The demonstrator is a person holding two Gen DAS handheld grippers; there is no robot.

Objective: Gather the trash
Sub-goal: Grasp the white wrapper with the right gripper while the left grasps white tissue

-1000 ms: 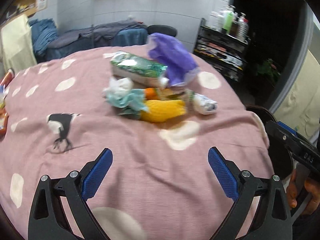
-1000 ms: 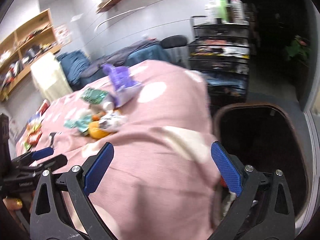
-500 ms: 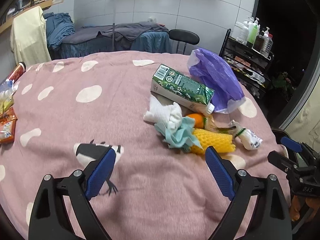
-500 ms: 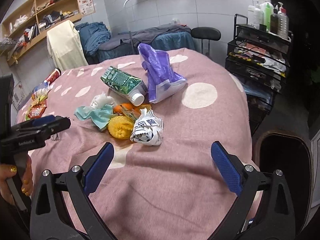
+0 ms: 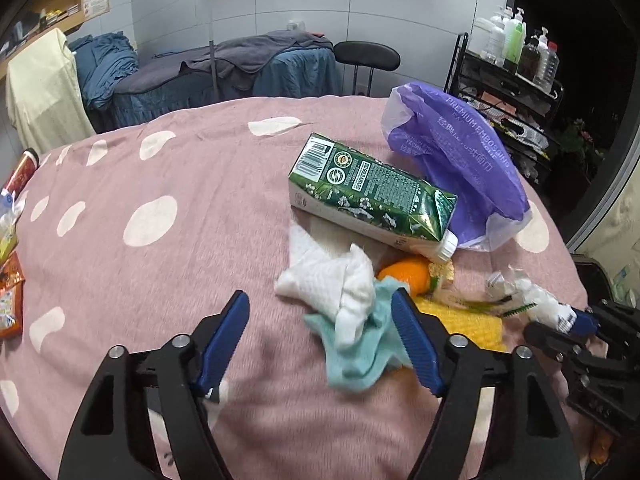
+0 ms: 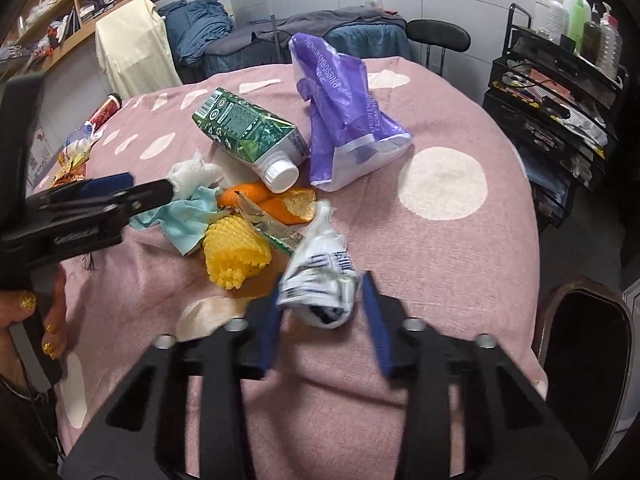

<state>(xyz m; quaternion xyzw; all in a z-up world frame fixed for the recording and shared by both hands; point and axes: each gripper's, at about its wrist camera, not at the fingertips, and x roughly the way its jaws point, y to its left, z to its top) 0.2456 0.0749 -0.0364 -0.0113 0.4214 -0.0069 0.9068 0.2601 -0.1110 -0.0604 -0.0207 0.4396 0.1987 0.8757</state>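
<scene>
A trash pile lies on the pink spotted tablecloth (image 5: 160,184): a green carton (image 5: 368,190), a purple plastic bag (image 5: 460,152), a white tissue (image 5: 328,280), a teal cloth (image 5: 356,348), orange peel (image 6: 272,200), a yellow foam net (image 6: 234,254) and a crumpled white wrapper (image 6: 324,288). My left gripper (image 5: 322,338) is open, its fingers around the edge of the teal cloth and tissue. My right gripper (image 6: 324,320) is open with the crumpled wrapper between its fingers, which stand a little off its sides.
A dark bin (image 6: 588,352) stands off the table's right edge. Snack packets (image 5: 8,292) and a red can (image 6: 106,108) lie at the table's left. A black rack with bottles (image 6: 560,64), a stool (image 6: 438,36) and a draped bed (image 5: 224,68) stand behind.
Both grippers have moved forward to the pile. The right jaws have narrowed around the crumpled wrapper. The left jaws have narrowed and reached the teal cloth.
</scene>
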